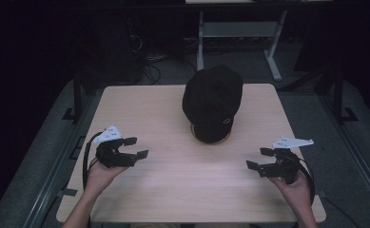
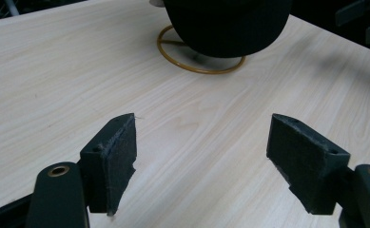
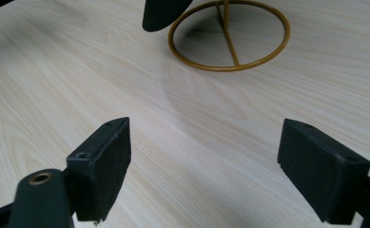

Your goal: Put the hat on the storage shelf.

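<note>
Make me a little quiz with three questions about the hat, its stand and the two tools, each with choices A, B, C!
1. Where is the black hat?
A. On a stand near the table's far edge
B. Flat on the table by the left tool
C. On the floor

2. What colour is the stand's ring base?
A. Blue
B. Golden yellow
C. White

3. How do the jaws of the left tool and right tool stand?
A. Both shut on the hat
B. One open, one shut
C. Both open, holding nothing

Answers:
1 A, the high view shows the hat perched above the ring, towards the far side of the table.
2 B, the ring looks golden in both gripper views.
3 C, each gripper view shows bare wood between spread jaws.
</note>
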Motion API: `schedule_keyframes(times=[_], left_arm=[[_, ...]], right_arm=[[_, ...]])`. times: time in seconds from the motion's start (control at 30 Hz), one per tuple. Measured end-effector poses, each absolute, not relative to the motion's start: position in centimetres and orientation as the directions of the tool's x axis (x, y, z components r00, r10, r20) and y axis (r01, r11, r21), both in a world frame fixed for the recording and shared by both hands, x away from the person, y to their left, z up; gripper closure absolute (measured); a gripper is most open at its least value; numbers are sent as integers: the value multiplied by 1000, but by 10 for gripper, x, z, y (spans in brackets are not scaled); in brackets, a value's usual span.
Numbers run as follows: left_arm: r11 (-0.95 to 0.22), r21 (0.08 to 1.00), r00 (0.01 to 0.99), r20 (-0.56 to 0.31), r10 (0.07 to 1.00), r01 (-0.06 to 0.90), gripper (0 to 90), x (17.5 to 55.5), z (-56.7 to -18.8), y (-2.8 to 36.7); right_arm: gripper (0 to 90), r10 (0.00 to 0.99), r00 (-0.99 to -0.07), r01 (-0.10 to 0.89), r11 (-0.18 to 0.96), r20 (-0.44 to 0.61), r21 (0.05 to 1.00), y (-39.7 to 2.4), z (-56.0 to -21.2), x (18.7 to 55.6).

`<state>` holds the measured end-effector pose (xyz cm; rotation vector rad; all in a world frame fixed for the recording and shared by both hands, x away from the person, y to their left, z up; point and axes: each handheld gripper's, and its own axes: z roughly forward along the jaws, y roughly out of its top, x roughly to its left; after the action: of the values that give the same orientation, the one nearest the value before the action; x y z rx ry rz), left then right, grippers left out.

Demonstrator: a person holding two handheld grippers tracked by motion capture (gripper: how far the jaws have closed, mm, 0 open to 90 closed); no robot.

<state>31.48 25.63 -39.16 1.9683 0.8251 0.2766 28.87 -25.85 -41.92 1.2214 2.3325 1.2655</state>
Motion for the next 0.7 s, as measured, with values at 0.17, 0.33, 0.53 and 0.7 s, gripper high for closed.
schedule_keyframes(times=[0.17,0.33,0.53,0.7], left_arm=[[-314,841,741,-143,656,440,247,310,-395,259],[-313,837,737,-148,660,448,246,303,-400,261],[-313,834,734,-152,661,455,246,295,-406,266],[-309,836,730,-150,667,454,246,288,-411,271]], right_arm=[[179,754,-631,566,287,182,773,-259,-419,288],[179,754,-630,566,284,184,774,-259,-420,287],[179,754,-631,567,289,182,771,-259,-421,286],[179,751,-636,566,297,178,769,-257,-422,284]])
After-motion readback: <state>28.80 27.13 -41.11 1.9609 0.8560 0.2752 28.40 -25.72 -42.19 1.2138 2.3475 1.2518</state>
